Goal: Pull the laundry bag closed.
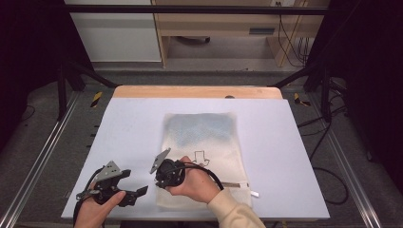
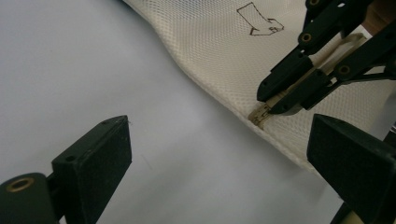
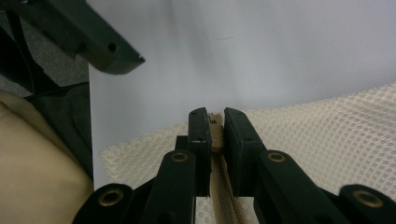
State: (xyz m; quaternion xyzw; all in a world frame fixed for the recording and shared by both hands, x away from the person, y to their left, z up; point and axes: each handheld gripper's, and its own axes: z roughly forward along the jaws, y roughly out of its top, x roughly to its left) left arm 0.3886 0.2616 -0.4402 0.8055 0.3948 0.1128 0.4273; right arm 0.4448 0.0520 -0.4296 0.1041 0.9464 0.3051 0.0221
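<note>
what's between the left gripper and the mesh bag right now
Only bare table. In the left gripper view, the open left gripper faces the mesh bag across it; the right gripper pinches the bag's zipper end.

The cream mesh cloth bag (image 2: 210,51) looks rough and open-woven; its beige zipper tape (image 3: 215,135) is woven fabric; the pale grey table top (image 1: 133,123) is smooth and matt.
</note>
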